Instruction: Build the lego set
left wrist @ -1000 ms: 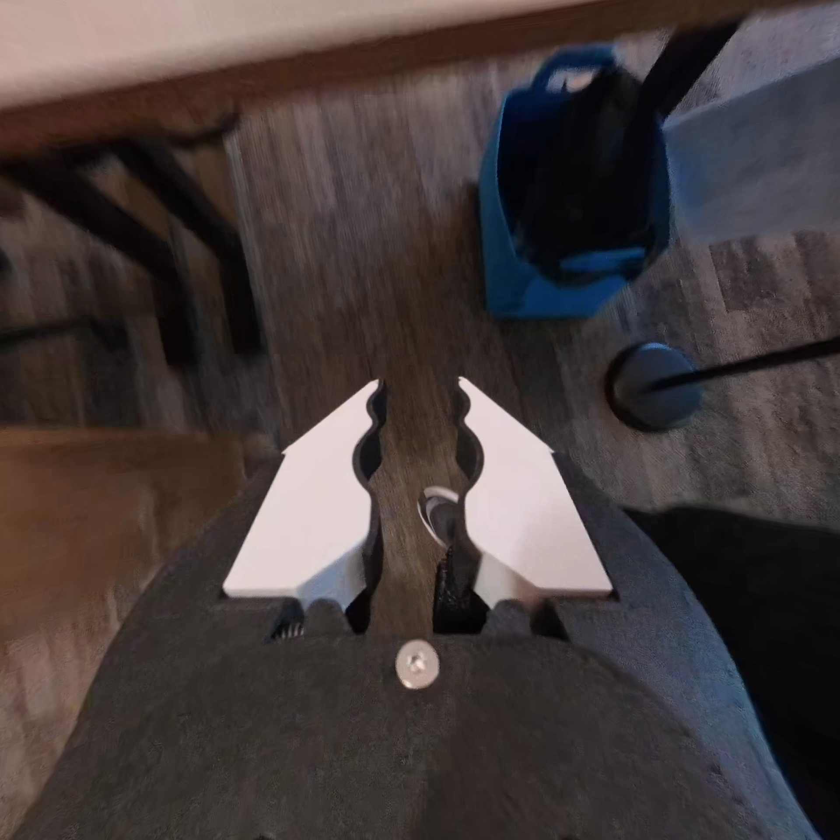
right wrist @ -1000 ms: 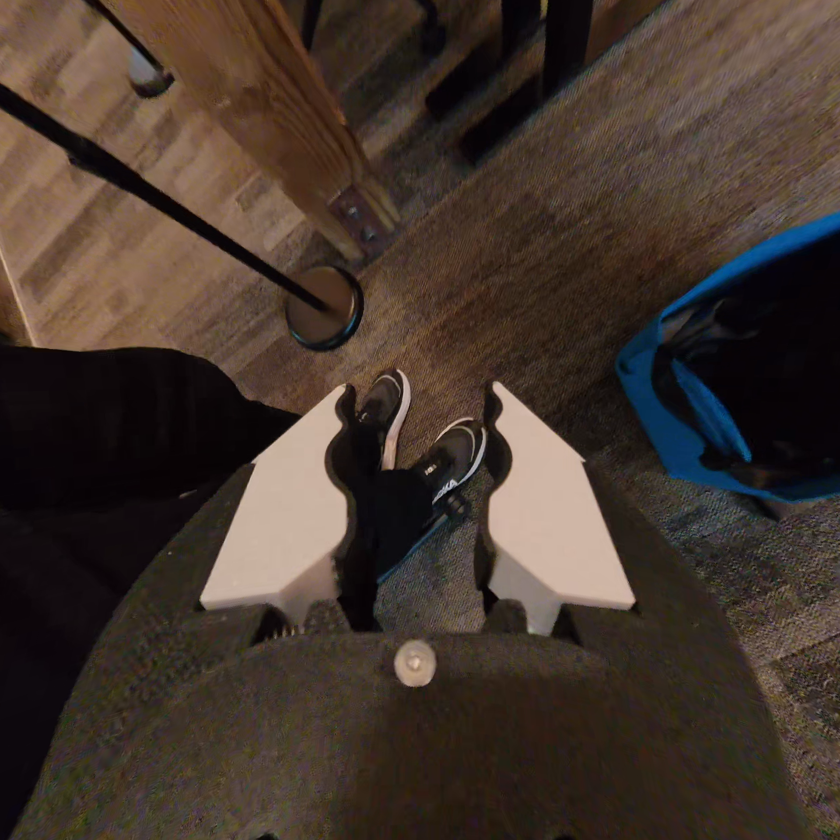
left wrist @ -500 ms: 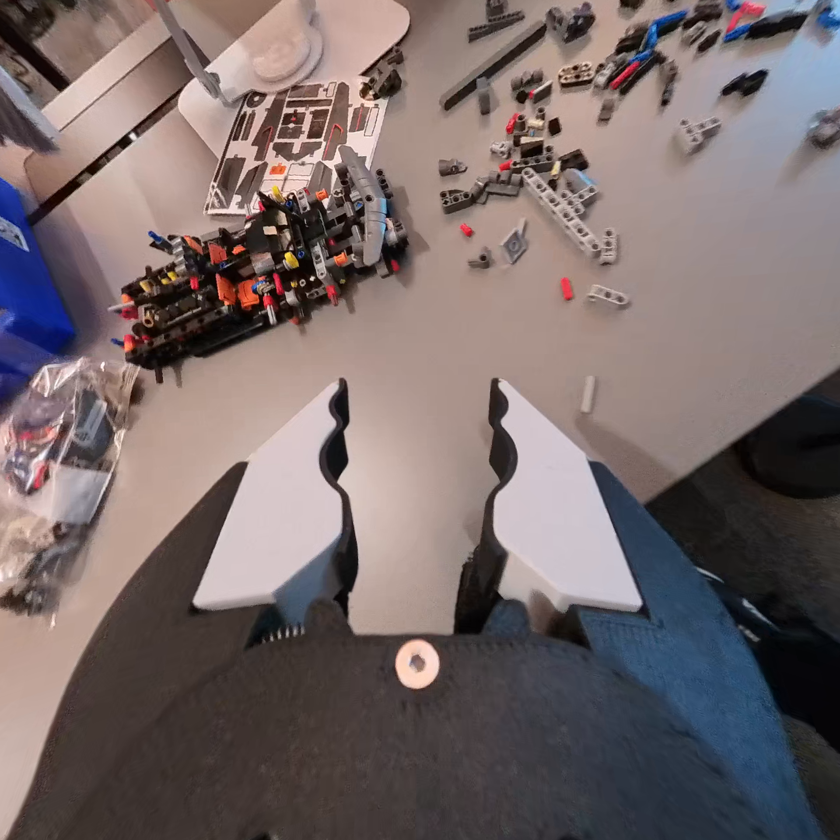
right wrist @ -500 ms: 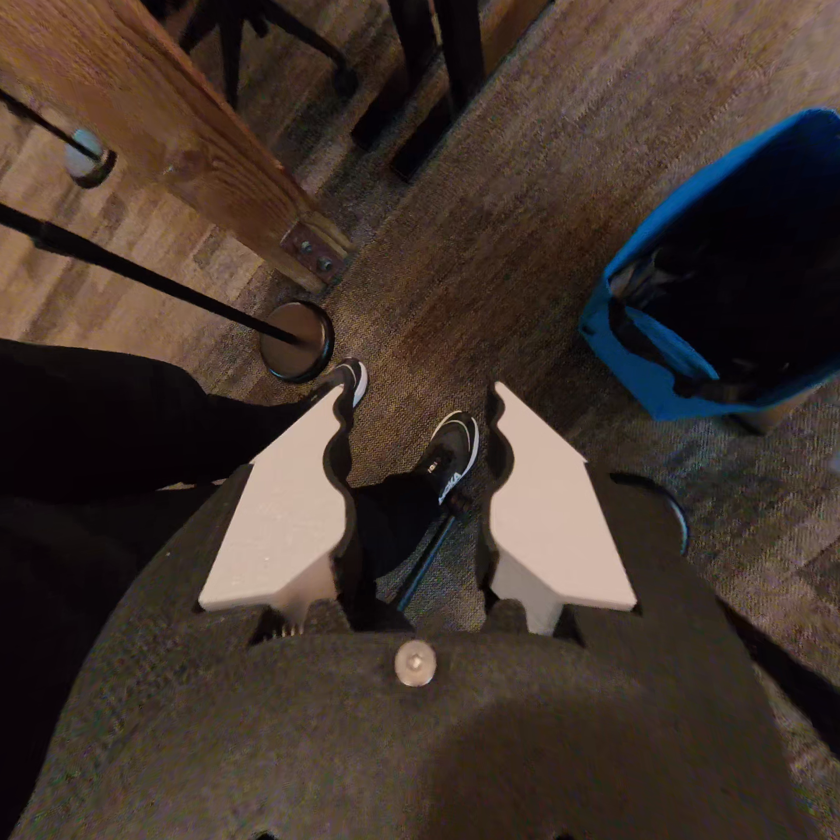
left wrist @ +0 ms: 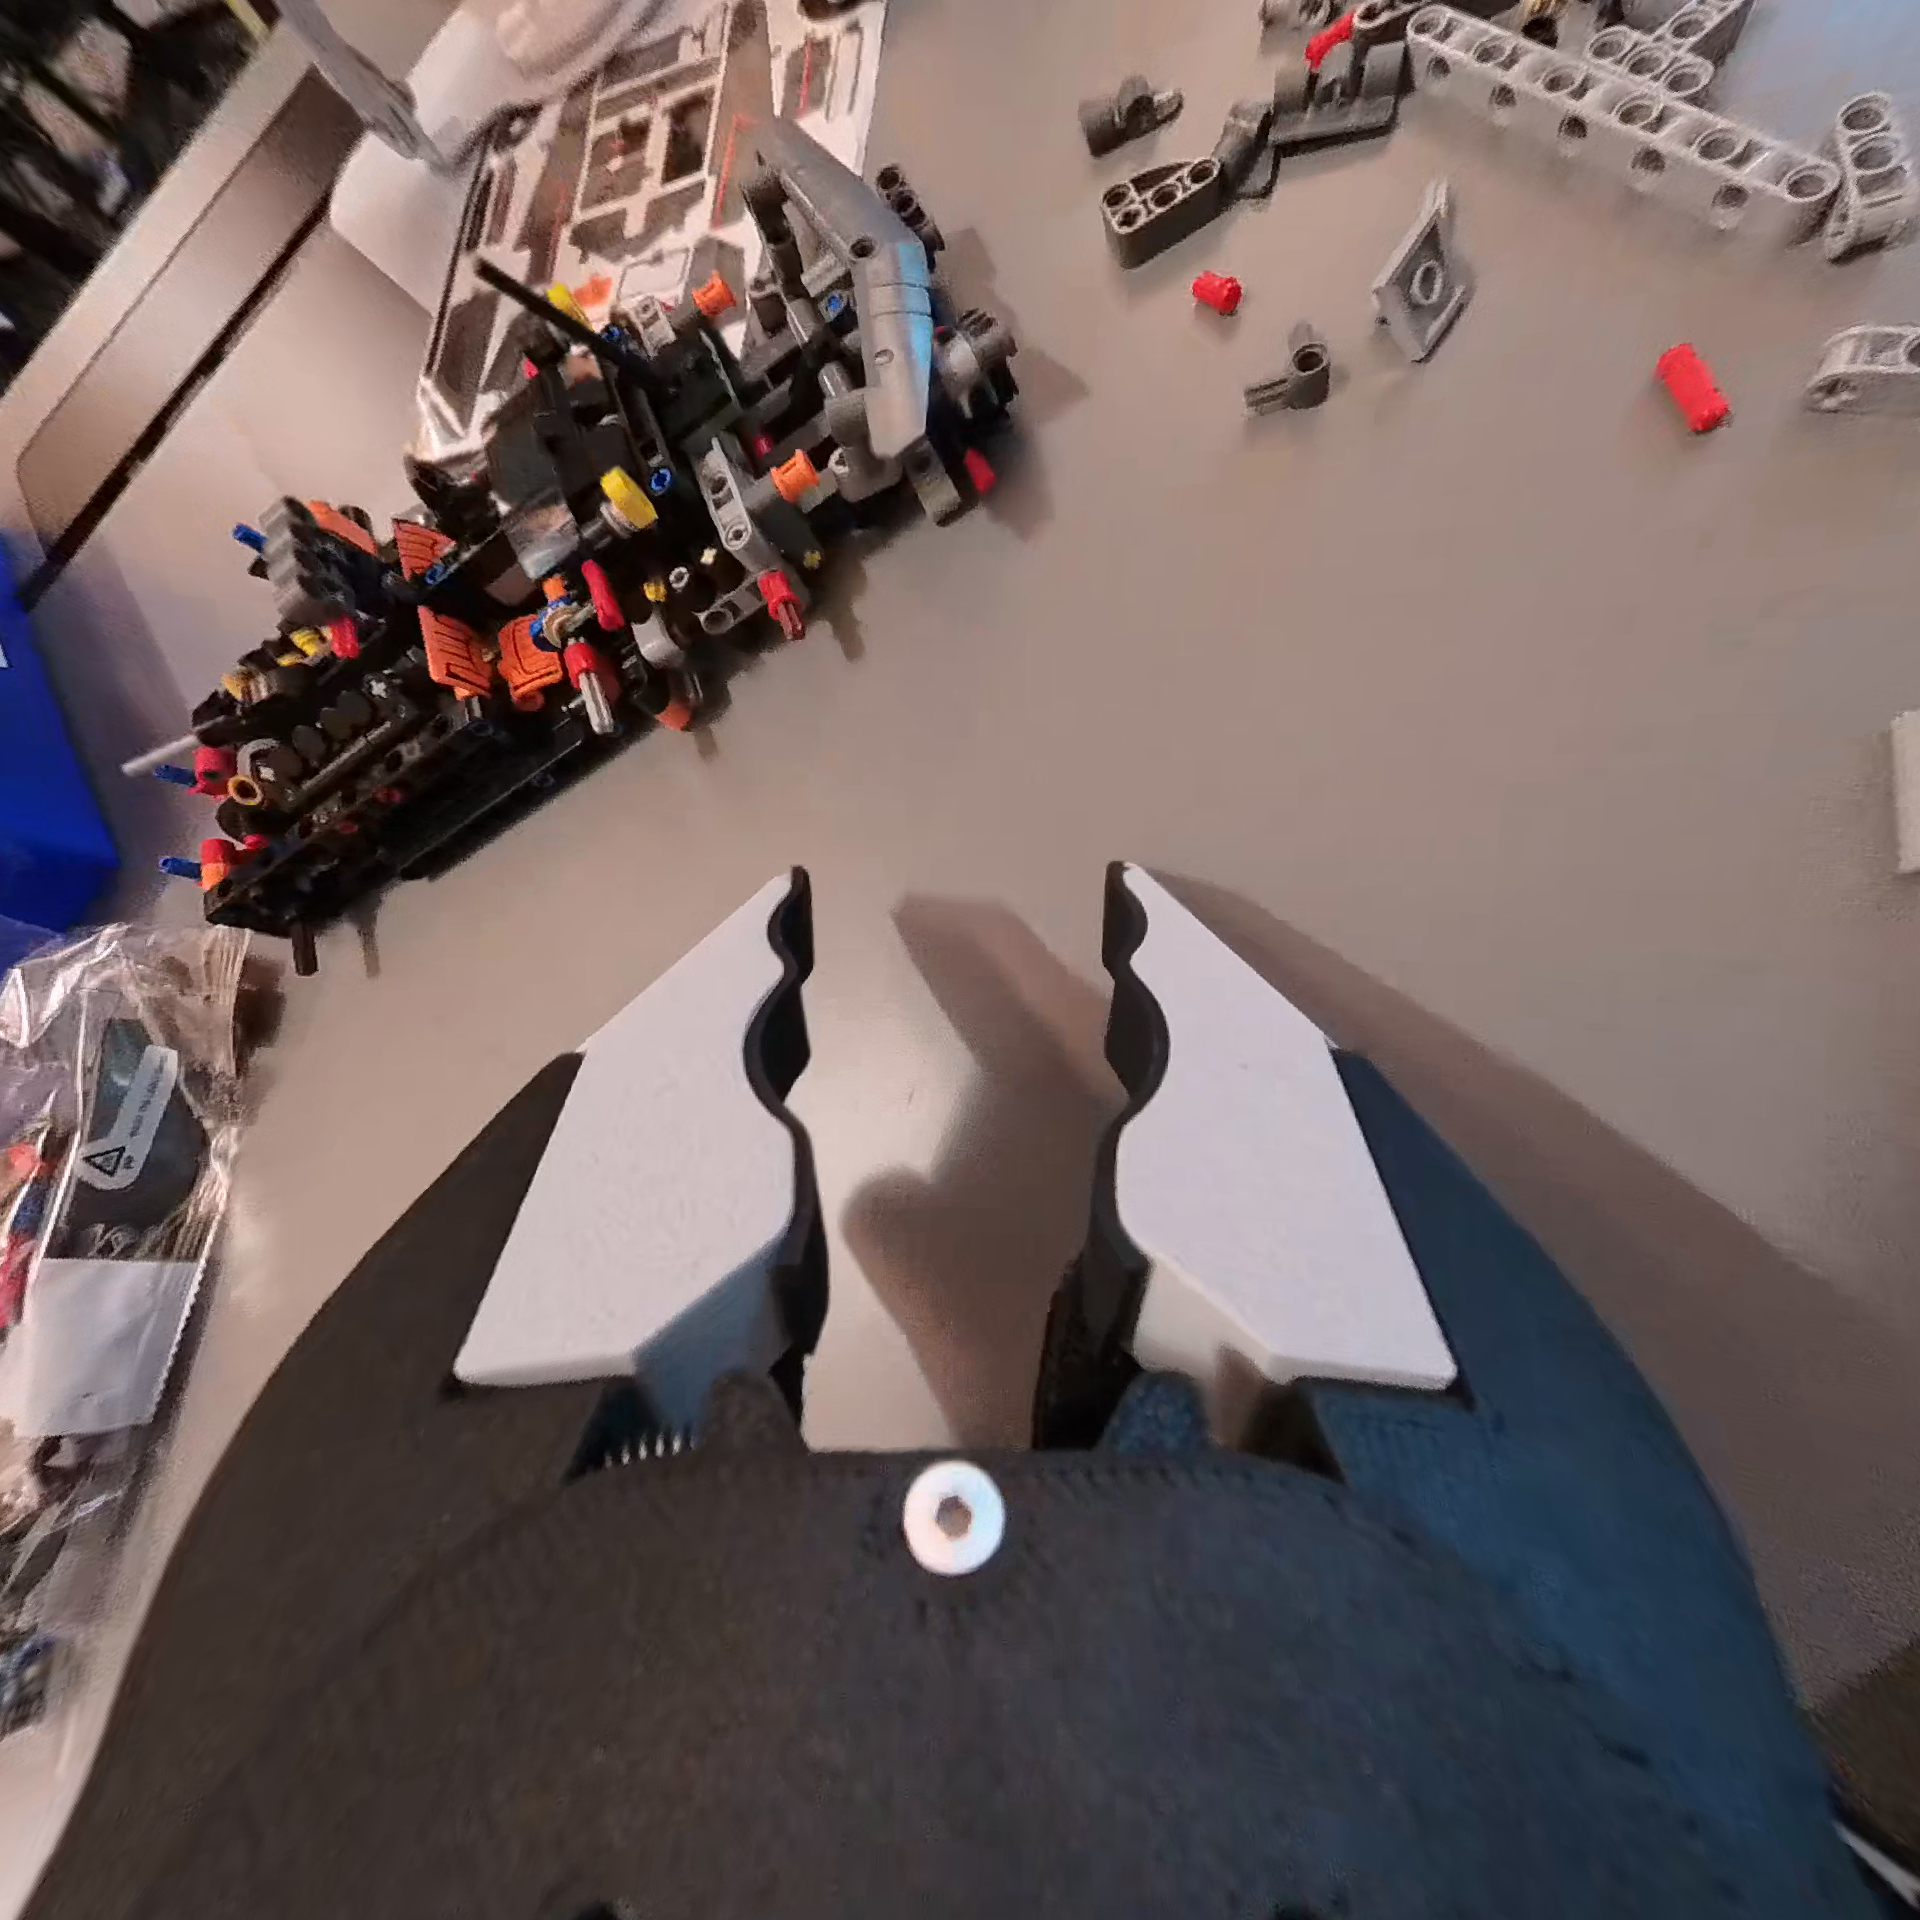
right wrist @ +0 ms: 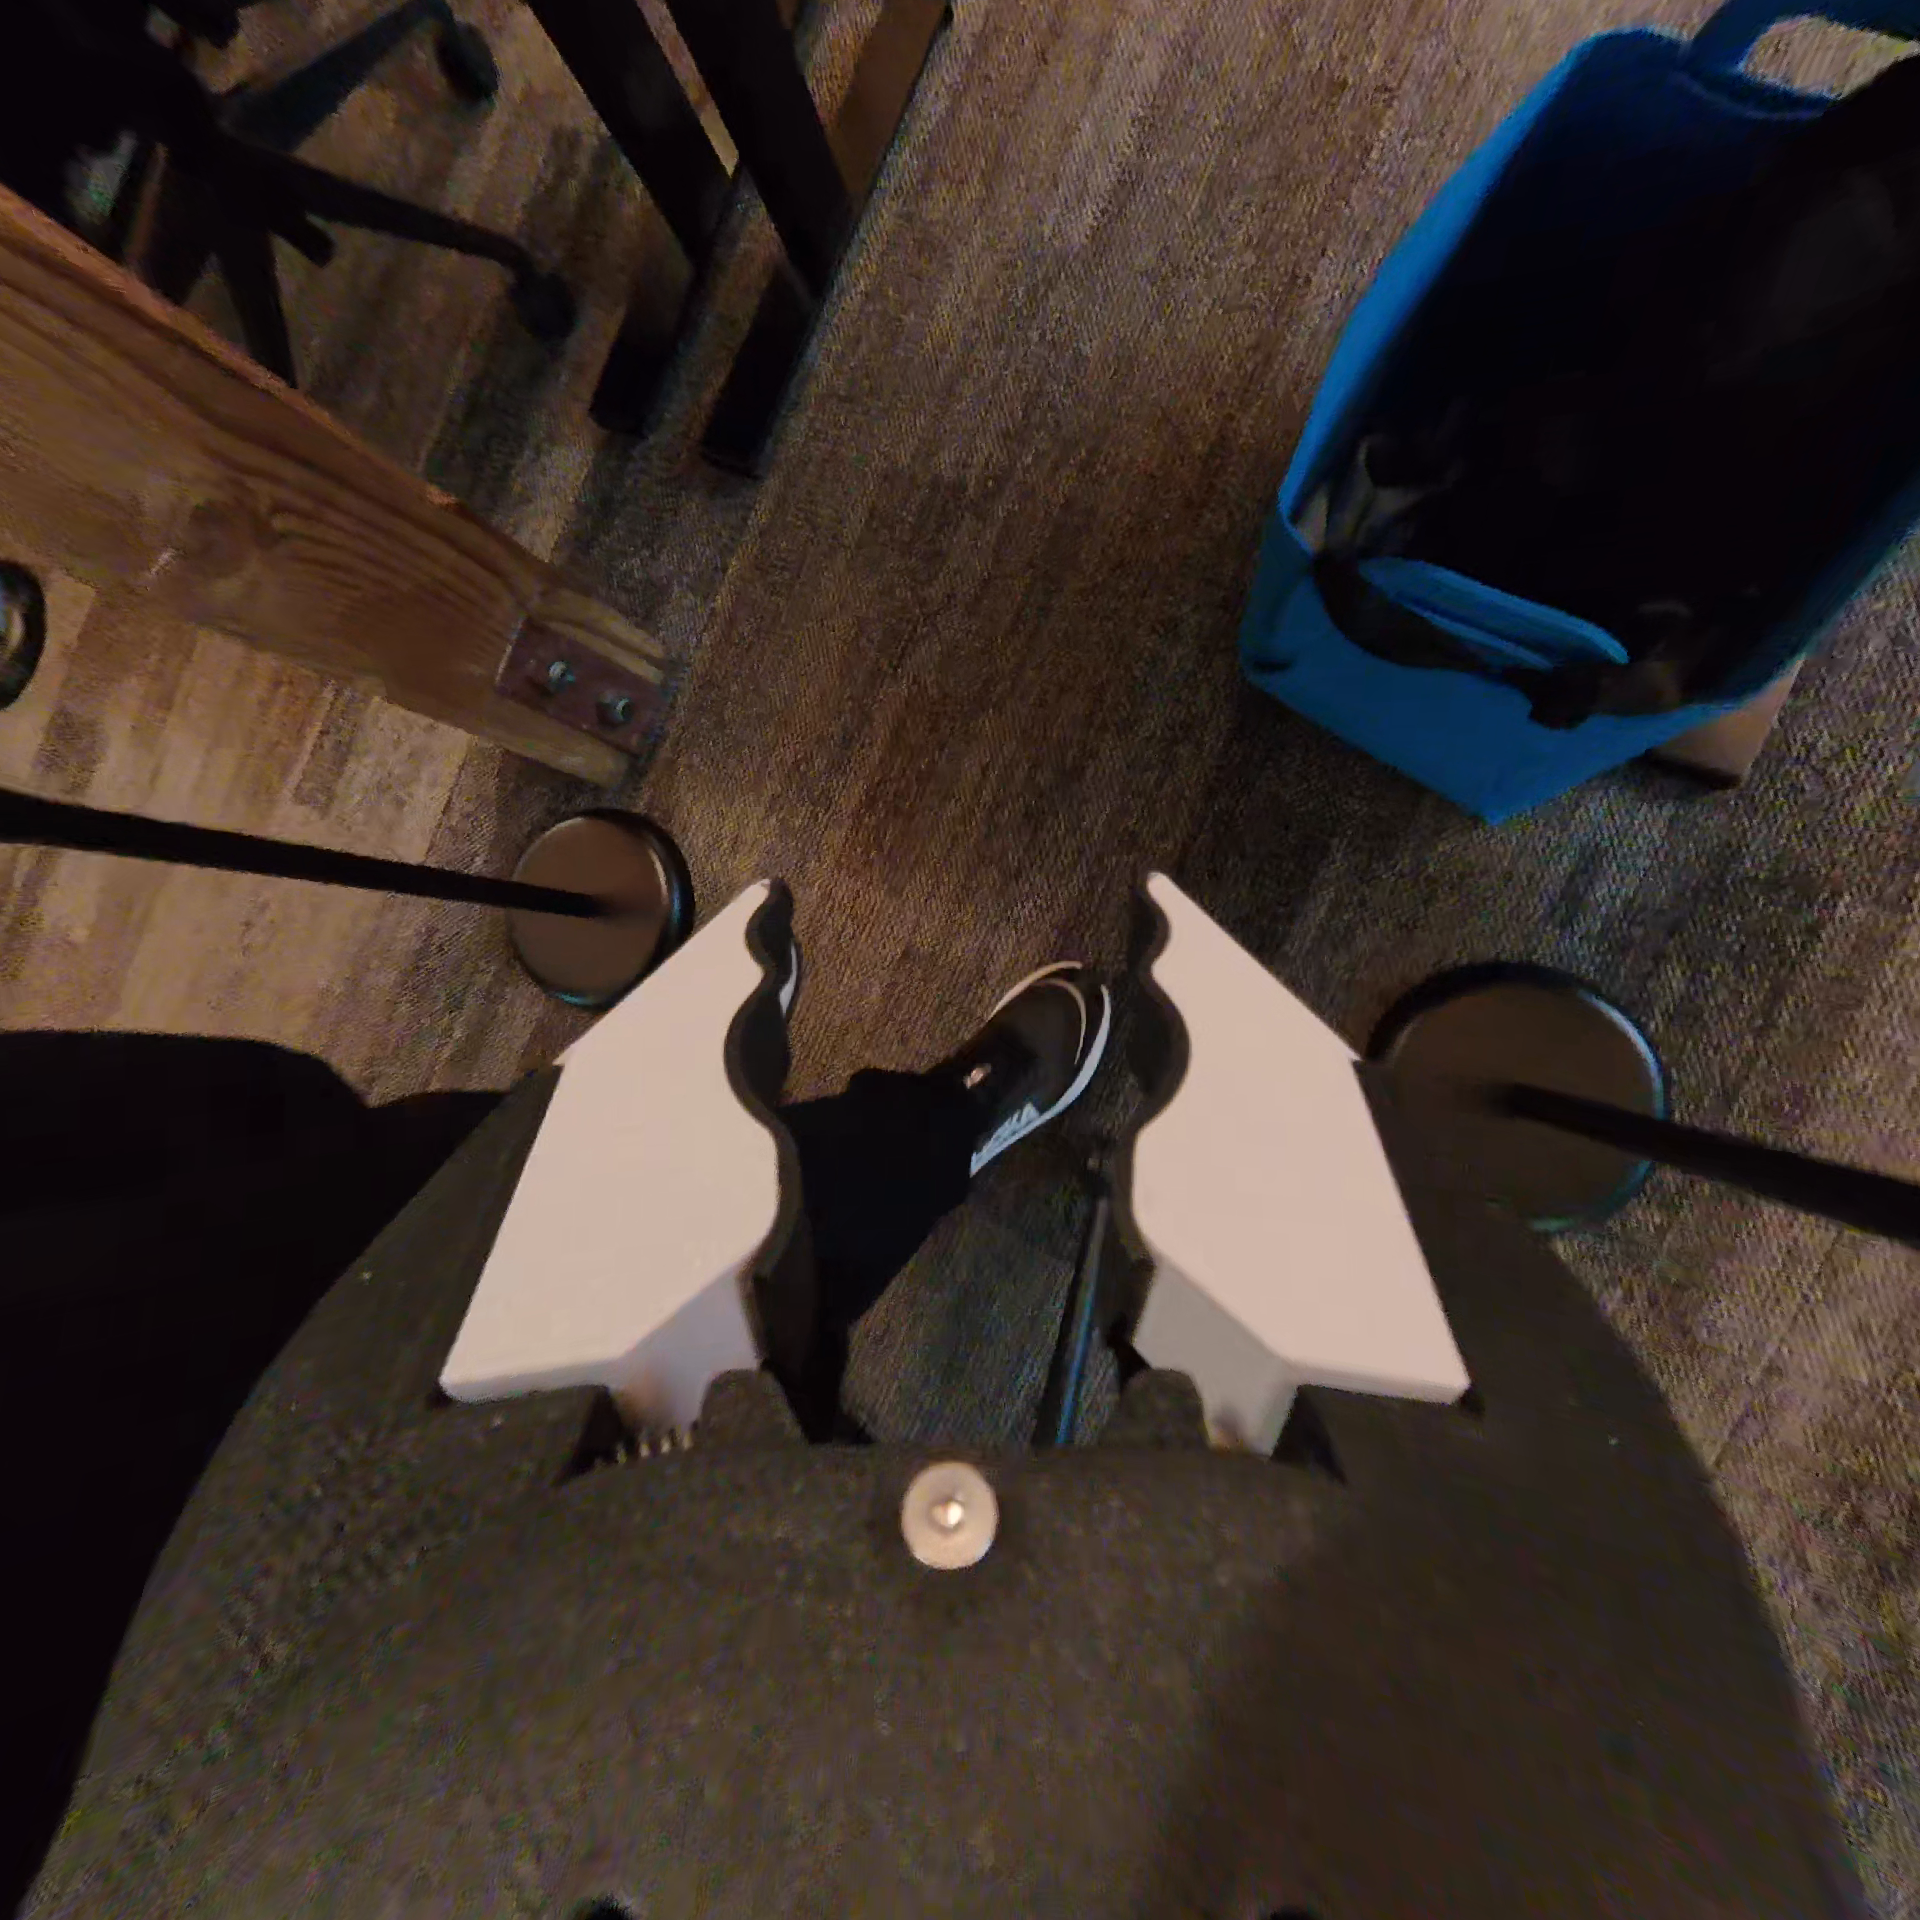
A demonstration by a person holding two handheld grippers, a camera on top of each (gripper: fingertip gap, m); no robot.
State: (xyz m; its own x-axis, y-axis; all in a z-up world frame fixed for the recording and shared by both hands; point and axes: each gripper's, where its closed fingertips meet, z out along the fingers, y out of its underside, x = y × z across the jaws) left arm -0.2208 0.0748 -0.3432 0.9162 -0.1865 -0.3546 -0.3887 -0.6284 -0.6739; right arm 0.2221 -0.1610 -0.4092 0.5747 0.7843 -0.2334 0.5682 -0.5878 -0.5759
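In the left wrist view a part-built lego model [left wrist: 582, 582], black with orange, red and yellow pieces and a grey curved panel, lies on the grey table [left wrist: 1299, 748] up and left of my left gripper [left wrist: 956, 883]. That gripper is open and empty, low over bare table. Loose grey and red pieces [left wrist: 1455, 208] lie scattered at the upper right, with a sheet of printed stickers [left wrist: 665, 135] behind the model. My right gripper [right wrist: 961, 899] is open and empty, pointing down at the carpeted floor [right wrist: 987, 582], away from the table.
A clear bag of parts [left wrist: 104, 1195] lies at the table's left edge beside a blue box [left wrist: 42, 779]. On the floor are a blue bag [right wrist: 1579, 436], a wooden table leg [right wrist: 260, 540], two round stand bases [right wrist: 597, 904] and a person's shoe [right wrist: 1039, 1049]. About 50 centimetres separates my left fingertips from my right.
The left gripper swung up from the floor to the table, opened wider, and moved closer to the model. The right gripper stayed open over the floor, drifting slightly.
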